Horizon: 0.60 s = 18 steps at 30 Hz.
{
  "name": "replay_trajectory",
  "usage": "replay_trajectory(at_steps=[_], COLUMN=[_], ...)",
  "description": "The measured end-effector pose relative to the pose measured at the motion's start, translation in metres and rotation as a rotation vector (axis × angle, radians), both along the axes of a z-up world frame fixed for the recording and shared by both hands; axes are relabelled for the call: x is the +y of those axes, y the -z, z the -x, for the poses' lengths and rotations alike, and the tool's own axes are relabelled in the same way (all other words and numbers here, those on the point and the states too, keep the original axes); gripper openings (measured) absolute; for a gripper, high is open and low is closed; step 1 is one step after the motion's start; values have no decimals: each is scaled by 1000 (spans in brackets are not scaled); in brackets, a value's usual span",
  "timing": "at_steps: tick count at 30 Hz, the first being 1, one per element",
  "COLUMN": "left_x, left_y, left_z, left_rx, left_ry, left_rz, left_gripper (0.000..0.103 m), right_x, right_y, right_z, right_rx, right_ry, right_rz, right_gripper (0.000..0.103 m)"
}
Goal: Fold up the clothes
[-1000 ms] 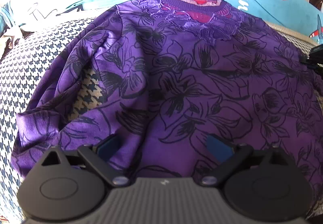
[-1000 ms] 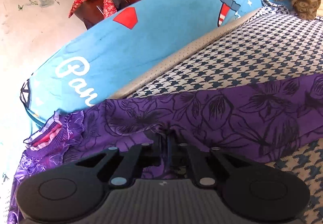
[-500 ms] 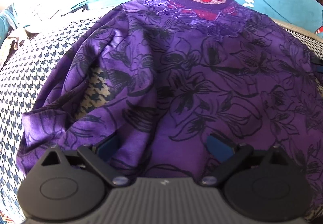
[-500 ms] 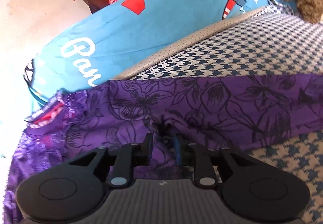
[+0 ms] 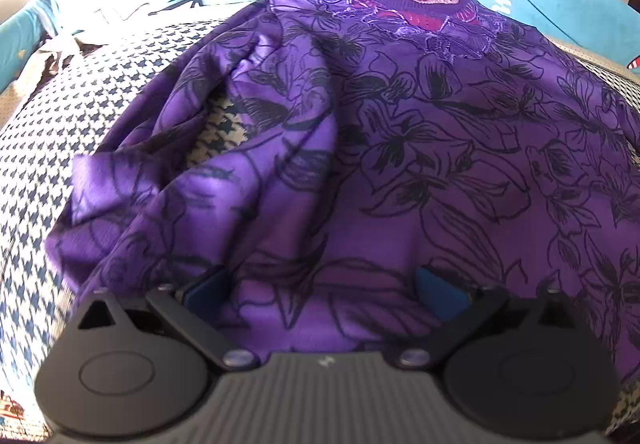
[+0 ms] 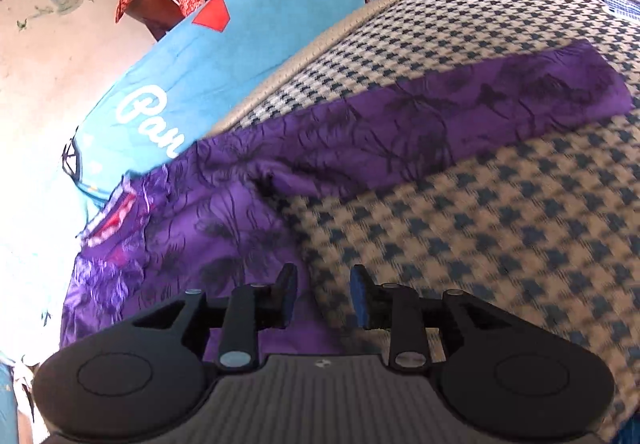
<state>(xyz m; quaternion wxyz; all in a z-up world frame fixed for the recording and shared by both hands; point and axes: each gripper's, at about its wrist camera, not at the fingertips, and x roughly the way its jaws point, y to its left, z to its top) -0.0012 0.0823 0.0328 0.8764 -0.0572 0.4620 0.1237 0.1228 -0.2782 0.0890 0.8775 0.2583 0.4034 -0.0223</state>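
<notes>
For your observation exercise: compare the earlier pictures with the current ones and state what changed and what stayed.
The right gripper let go of the purple top, opened and drew back; the sleeve now lies flat. The left gripper stayed open over the hem.

Left black two-finger gripper with blue pads (image 5: pixel 322 286): jaws spread wide, pointing forward and low. Right black two-finger gripper with blue pads (image 6: pixel 322 294): jaws parted, a clear gap between them, gripping nothing.

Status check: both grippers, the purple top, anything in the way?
Left gripper open over purple top's hem. Right gripper open, holding nothing, at the top's edge. Right sleeve lies outstretched on houndstooth cover. Nothing blocking.
</notes>
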Motion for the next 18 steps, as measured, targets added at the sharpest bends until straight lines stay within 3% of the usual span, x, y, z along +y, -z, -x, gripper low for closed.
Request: replay_trajectory(at_steps=[10, 18], left_x=[-1, -1], left_y=[1, 0], left_z=[26, 44], left_rx=[-33, -37], left_ry=[1, -13], left_rz=[-11, -5], left_gripper=[103, 103], right_x=[31, 32], right_y=[-1, 7], right_z=[56, 105], right_rx=[-51, -63], right_ry=[-107, -146], right_rz=[103, 66], right_gripper=[37, 37])
